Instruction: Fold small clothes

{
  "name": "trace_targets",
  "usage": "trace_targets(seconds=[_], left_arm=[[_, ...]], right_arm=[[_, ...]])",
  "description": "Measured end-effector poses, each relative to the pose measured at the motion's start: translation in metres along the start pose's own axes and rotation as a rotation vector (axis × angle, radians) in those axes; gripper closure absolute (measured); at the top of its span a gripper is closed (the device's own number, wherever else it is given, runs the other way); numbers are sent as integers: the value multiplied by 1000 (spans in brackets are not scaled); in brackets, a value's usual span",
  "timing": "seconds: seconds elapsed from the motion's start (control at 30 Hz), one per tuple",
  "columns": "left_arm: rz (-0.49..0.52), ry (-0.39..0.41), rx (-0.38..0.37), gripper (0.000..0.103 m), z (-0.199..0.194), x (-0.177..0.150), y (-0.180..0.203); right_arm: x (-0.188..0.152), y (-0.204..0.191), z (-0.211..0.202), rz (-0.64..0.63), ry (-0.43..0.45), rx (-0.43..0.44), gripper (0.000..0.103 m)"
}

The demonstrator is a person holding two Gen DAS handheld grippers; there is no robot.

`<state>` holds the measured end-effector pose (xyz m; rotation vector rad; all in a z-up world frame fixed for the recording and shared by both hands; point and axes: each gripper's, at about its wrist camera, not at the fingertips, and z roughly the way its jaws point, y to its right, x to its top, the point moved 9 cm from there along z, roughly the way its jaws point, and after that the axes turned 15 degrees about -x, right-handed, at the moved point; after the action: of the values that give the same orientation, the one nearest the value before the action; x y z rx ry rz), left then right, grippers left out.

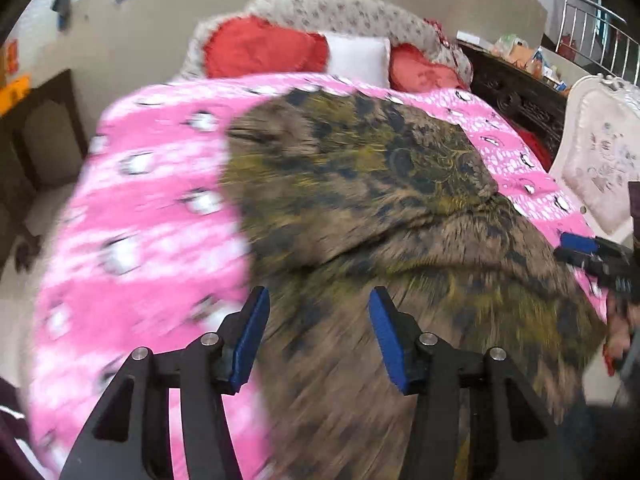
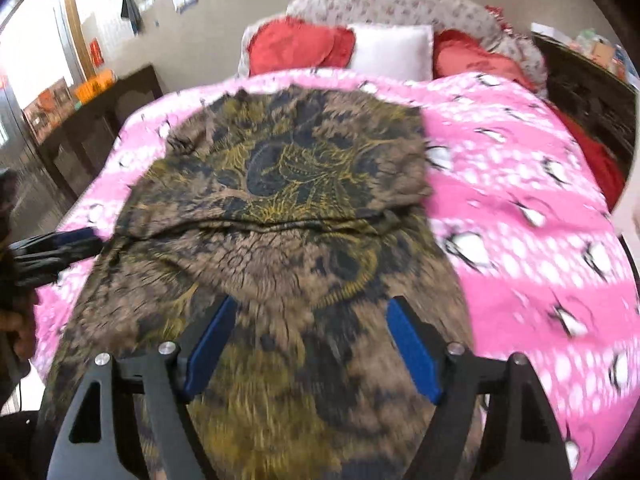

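Observation:
A brown, olive and dark patterned garment (image 1: pixel 380 184) (image 2: pixel 288 168) lies spread on the pink penguin-print bedspread (image 1: pixel 152 200) (image 2: pixel 520 208). A fold edge crosses its middle from side to side. My left gripper (image 1: pixel 318 292) hangs open over the garment's near left edge, nothing between its blue pads. Seen from the right wrist, it (image 2: pixel 60 244) sits at the cloth's left side. My right gripper (image 2: pixel 313 300) stands open above the garment's near part, its pads clear of the cloth. In the left wrist view it (image 1: pixel 592 252) shows at the right edge, beside the garment.
Red pillows (image 2: pixel 300 46) and a white pillow (image 2: pixel 390 52) lean on the padded headboard (image 2: pixel 392 4). A dark carved cabinet (image 1: pixel 516 96) stands right of the bed, a dark sideboard (image 2: pixel 100 120) to the left. A pale upholstered chair (image 1: pixel 600 152) is close at the right.

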<state>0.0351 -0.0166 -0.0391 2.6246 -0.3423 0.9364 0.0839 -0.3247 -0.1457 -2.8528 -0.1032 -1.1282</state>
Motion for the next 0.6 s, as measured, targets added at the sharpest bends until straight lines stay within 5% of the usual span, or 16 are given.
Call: trace_targets(seconds=[0.1,0.27,0.4,0.5,0.6], left_arm=[[-55,-10,31,70,-55,-49,-28],[-189,-83,-105,70,-77,-124,-22],[-181,-122,-291,70,-65,-147,20],[-158,-201,-307,70,-40,-160,34],[-161,-181,-323,70,-31,-152,33]], right_arm=[[-24,20,-22,53,27,15,21],[-72,36,-43,41,27,61,21],[-92,42,-41,48,3,81,21],[-93,42,-40,40,5,91,21],[-90,37,-44,18,22,100,21]])
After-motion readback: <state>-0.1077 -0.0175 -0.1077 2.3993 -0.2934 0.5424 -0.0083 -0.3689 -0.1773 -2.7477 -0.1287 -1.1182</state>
